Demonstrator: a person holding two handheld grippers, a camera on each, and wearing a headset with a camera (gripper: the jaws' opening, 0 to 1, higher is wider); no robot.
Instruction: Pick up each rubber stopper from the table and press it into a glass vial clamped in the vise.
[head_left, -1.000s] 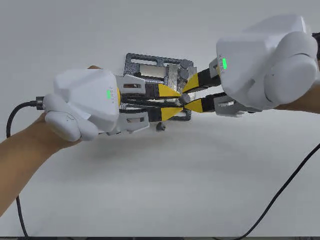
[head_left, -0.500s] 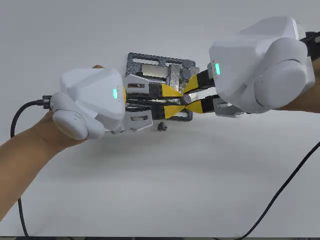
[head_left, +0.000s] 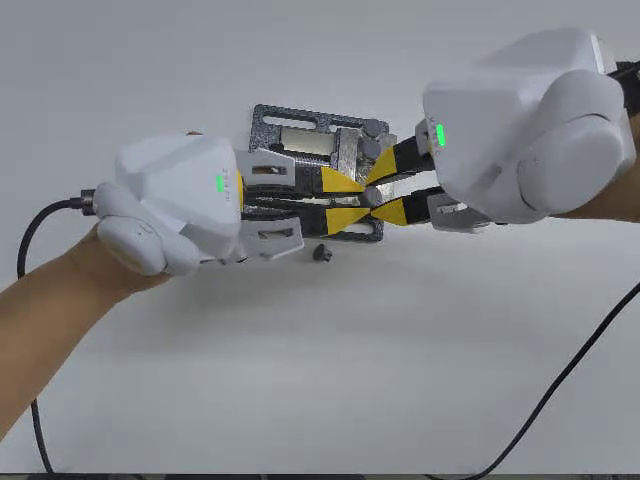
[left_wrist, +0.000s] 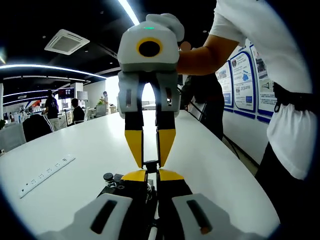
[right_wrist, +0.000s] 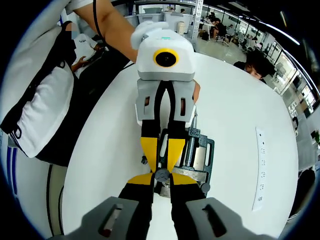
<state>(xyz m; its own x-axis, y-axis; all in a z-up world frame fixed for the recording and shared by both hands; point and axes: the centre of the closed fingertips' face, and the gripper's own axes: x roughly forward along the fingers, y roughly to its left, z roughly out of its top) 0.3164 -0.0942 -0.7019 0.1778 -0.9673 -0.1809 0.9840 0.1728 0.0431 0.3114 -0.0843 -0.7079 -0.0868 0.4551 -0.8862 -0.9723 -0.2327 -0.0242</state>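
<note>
1. Right tongs are pinching a grey rubber stopper at their tips, over the front right corner of the vise.
2. Left tongs come in from the opposite side, nose to nose with the right pair and just short of the stopper. Their tips are drawn close, with a mere slit between them. I cannot tell whether they clasp anything.
3. Change over the last second is slight. Both tools crowded toward each other half a second ago and have since eased back a little. The tips and the stopper have kept the same spot over the vise, and the vise itself has not shifted.
4. My reading is that this is the press-in under way, not a carry. The small in-and-out looks like working the stopper down. The vial beneath is hidden by the tips, so I cannot say how far the stopper is seated.
5. Two capped vials stand in the vise just beyond the tips, and I take those as done.
6. One loose stopper lies on the table just in front of the vise, where it lay a second ago. It is next in line.
</note>
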